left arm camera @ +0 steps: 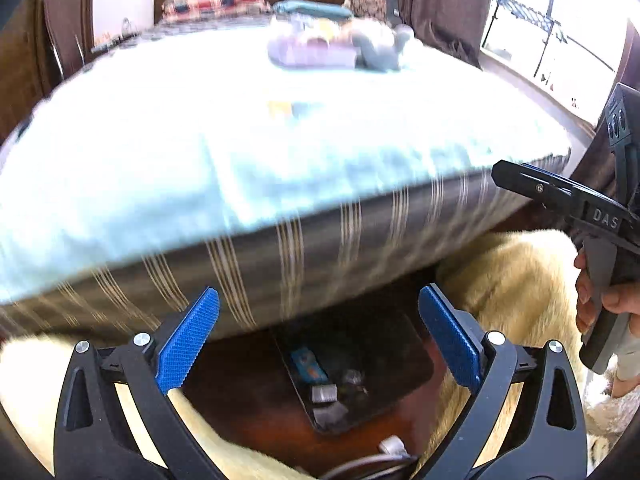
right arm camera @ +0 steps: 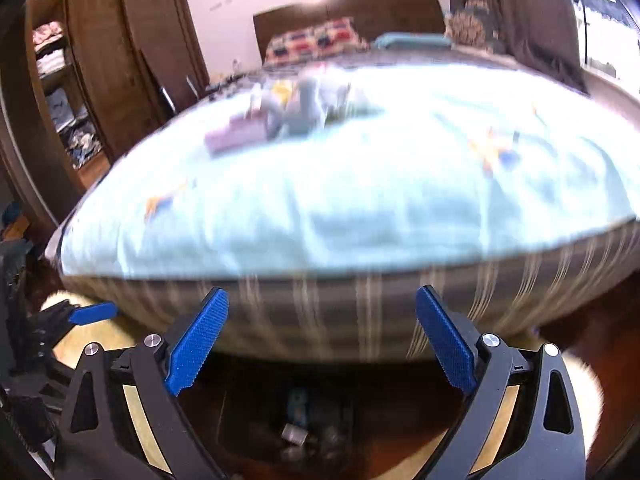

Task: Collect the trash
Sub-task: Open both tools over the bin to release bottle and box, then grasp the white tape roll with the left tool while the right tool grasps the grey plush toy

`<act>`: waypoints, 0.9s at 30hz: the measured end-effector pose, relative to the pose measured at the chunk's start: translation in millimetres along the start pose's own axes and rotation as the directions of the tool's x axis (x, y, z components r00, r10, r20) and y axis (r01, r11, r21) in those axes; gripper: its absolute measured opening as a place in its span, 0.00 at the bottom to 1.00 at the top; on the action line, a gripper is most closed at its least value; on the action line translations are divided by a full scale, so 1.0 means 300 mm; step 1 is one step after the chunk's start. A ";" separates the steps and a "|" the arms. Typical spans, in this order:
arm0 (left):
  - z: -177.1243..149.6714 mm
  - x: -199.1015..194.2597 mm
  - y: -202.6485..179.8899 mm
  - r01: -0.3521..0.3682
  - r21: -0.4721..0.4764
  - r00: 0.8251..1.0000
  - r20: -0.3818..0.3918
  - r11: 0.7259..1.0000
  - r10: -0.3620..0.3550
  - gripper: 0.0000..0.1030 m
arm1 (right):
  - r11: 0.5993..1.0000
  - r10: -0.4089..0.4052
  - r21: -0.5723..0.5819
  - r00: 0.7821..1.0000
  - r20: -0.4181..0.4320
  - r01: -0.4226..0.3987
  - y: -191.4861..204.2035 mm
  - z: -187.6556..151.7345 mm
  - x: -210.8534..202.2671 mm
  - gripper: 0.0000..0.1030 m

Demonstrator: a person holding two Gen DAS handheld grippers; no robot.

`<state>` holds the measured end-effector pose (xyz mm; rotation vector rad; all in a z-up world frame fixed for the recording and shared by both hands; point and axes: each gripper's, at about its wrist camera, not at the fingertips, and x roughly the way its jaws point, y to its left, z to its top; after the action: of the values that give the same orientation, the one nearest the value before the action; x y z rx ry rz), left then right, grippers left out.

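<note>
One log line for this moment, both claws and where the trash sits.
left claw: open, empty | right claw: open, empty | trash pile: on bed, untouched | dark tray: floor, holds scraps

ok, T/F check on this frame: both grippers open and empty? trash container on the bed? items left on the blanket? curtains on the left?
1. Both grippers are open and hold nothing. True: left gripper and right gripper have their jaws wide apart.
2. The dark bin sits on the bed. False: it is on the floor at the foot of the bed, with a few pieces inside.
3. Items lie on the light blue blanket. True: a blurred pile sits toward the far end.
4. Curtains hang on the left. False: right, by the window.
</note>
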<state>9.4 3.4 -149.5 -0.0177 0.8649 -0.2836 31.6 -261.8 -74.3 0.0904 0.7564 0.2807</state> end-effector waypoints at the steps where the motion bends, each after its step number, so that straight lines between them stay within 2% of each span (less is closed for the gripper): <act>1: 0.019 -0.005 0.003 -0.005 0.002 1.000 0.010 1.000 0.005 0.92 | 1.000 -0.004 -0.009 1.000 0.017 0.004 0.001 0.029 -0.004 0.92; 8: 0.158 0.009 0.017 -0.032 -0.008 0.998 0.057 0.999 0.032 0.92 | 0.999 0.018 -0.043 0.996 0.083 -0.014 0.022 0.178 0.052 0.92; 13: 0.240 0.039 0.032 -0.036 -0.007 0.997 0.063 0.999 0.036 0.92 | 0.999 0.050 0.006 0.996 0.070 -0.051 0.042 0.251 0.170 0.92; 17: 0.293 0.068 0.022 -0.037 0.005 0.997 0.068 0.999 0.037 0.92 | 0.999 0.053 -0.006 0.997 0.053 -0.053 0.067 0.291 0.253 0.92; 21: 0.352 0.100 0.008 -0.045 0.020 0.996 0.079 0.999 0.043 0.92 | 0.997 0.071 0.031 0.994 0.079 -0.073 0.062 0.328 0.292 0.91; 23: 0.383 0.109 0.007 -0.044 0.022 0.995 0.090 0.999 0.042 0.92 | 0.993 0.091 0.065 0.991 0.097 -0.098 0.048 0.341 0.292 0.87; 27: 0.456 0.115 0.004 -0.055 0.027 0.991 0.122 0.998 0.052 0.92 | 0.990 0.102 0.085 0.990 0.097 -0.110 0.042 0.367 0.307 0.64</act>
<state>133.8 -17.7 -86.4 0.0161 0.7394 -0.2425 168.3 -221.4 -53.4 0.2278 0.6736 0.3415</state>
